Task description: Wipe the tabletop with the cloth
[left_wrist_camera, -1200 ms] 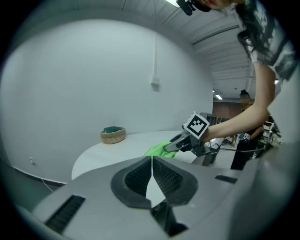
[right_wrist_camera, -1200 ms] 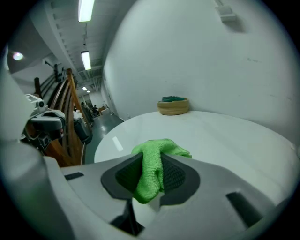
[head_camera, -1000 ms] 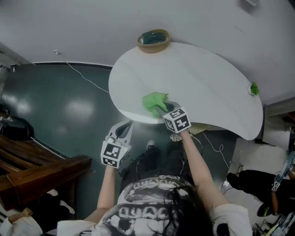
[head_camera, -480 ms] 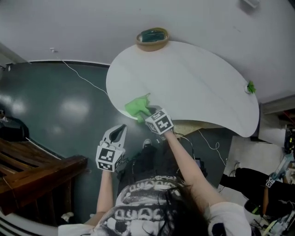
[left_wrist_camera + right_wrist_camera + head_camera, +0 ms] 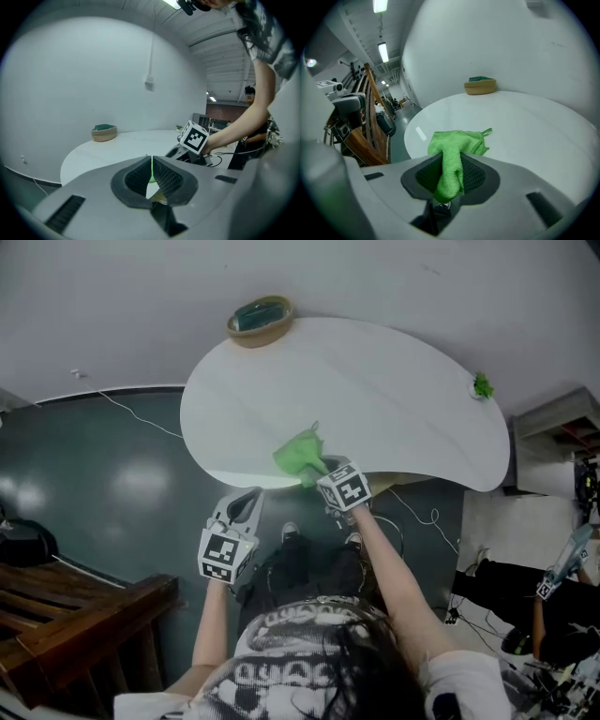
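Observation:
A green cloth lies on the white kidney-shaped tabletop near its front edge. My right gripper is shut on the cloth's near end, which is bunched between its jaws. The rest of the cloth spreads flat ahead of it on the table. My left gripper hangs below the table's front edge, over the floor, left of the right one. Its jaws are shut with nothing held.
A woven basket with something dark green inside stands at the table's far left edge. A small green object sits at the far right edge. Cables run over the dark floor. Wooden rails stand at the lower left.
My right gripper dragged the cloth left along the table's front edge, then back a little to the right. The left gripper stayed low by the table edge.

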Demonstrator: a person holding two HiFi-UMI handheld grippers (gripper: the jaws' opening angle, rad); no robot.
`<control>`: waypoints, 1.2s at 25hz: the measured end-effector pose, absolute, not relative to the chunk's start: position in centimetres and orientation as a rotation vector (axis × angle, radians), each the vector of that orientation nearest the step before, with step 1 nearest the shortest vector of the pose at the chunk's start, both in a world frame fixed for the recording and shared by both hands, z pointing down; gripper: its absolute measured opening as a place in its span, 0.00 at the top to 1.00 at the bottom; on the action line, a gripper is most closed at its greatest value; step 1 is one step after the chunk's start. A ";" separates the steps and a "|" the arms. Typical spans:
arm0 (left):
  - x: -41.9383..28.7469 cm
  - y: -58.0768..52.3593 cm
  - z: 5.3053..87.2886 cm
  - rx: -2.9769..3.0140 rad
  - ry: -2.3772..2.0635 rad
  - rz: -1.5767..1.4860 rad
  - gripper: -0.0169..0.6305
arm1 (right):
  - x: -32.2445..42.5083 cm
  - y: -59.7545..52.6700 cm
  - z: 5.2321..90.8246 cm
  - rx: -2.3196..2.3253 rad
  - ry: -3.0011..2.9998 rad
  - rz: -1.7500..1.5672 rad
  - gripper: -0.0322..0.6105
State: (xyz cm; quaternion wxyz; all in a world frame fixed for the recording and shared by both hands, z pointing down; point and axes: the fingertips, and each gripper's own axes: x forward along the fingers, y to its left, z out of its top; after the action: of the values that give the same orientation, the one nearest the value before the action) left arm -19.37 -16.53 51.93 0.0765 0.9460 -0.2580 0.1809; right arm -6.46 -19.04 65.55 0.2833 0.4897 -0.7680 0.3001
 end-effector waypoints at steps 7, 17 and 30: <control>-11.4 -13.1 51.6 2.872 -0.616 0.576 0.96 | 5.0 -14.2 65.7 1.474 -1.949 0.860 0.80; 0.3 -7.7 51.9 2.922 -0.482 0.586 0.96 | 23.5 -3.5 66.2 1.704 -1.755 0.949 0.80; 11.7 -1.5 52.2 2.954 -0.396 0.585 0.96 | 39.2 8.8 67.0 1.872 -1.575 1.020 0.80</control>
State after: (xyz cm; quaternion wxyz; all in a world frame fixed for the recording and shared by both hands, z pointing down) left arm 11.70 -1.48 52.16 0.0524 0.9713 -0.1301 0.1923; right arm 39.17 8.81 67.01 0.2433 0.6850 -0.5764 0.3734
